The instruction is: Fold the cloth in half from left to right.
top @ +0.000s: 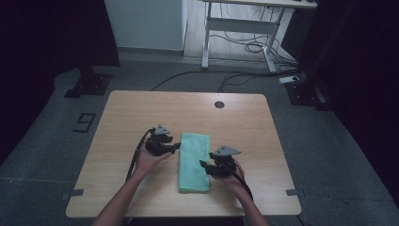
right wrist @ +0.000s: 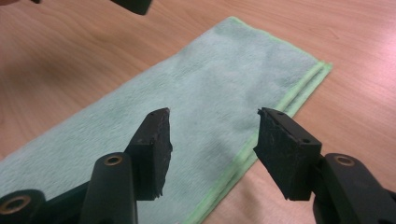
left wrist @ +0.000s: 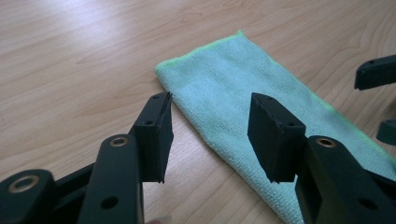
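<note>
Left gripper view: the left gripper (left wrist: 210,135) hangs with jaws apart and empty above the long edge of a folded green cloth (left wrist: 243,88). The right gripper (right wrist: 212,149), likewise open and holding nothing, hovers over the cloth's opposite edge. The cloth lies flat near the table's (top: 141,108) middle, toward its near edge.

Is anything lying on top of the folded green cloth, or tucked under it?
Nothing lies on the folded green microfibre cloth; its top is bare. It lies flat on the light wooden table. Stacked layered edges show along one side; what lies between or beneath the layers is covered.
</note>
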A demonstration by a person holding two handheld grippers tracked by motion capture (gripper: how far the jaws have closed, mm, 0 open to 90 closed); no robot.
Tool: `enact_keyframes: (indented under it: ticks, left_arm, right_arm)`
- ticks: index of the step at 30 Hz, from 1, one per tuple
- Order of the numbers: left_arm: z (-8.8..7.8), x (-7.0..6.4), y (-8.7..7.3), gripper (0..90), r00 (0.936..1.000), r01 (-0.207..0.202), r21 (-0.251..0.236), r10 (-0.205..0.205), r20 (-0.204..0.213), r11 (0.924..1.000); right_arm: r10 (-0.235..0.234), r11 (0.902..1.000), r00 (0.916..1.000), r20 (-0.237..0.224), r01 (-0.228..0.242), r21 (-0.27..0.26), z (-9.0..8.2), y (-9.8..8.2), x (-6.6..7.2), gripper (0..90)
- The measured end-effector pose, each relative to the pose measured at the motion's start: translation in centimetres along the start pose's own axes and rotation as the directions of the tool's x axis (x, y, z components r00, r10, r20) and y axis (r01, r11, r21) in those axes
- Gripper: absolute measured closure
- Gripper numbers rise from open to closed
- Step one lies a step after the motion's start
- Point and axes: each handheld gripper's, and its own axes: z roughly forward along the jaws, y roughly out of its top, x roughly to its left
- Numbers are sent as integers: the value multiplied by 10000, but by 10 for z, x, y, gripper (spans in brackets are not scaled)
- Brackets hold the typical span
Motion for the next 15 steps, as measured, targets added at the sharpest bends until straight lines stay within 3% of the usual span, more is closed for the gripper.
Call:
enact_keyframes:
  ticks: [15]
  left_arm:
    - [-6, 2, 6, 491, 10000, 33, -169, -33, -39, 9999]
  right_arm:
    - [192, 9998, 9997, 129, -192, 10, 8, 18, -13, 440]
